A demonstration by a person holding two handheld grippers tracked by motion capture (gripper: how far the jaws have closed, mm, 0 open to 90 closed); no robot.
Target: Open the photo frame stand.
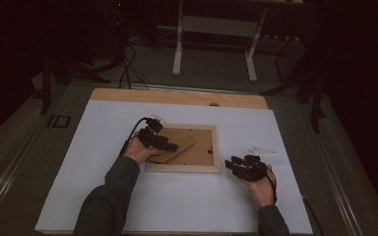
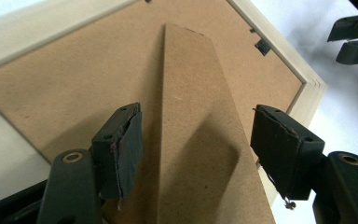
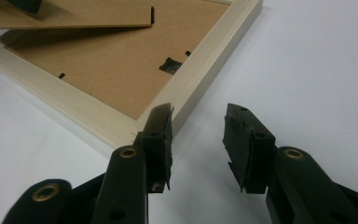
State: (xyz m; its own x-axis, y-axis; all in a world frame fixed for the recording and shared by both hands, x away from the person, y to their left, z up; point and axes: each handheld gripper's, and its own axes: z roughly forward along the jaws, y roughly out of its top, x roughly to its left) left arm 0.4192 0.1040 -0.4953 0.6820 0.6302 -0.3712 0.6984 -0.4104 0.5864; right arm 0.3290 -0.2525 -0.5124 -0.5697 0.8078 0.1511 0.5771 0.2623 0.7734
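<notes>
While the frame (image 1: 183, 168) lies face down on the table (image 1: 103, 132), its brown stand (image 2: 200, 140) tilts up off the backing board (image 2: 74, 79). Over the frame's left part, the left hand-held gripper (image 2: 196, 135) is spread, its pads either side of the stand without pressing it. Just beside the frame's right corner, the right hand-held gripper (image 3: 198, 140) stands spread and empty.

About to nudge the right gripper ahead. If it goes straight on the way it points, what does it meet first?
Probably the frame: its near corner sits just ahead of the right gripper, by one open jaw. The other jaw's line runs over bare white table. Depth is hard to judge.
</notes>
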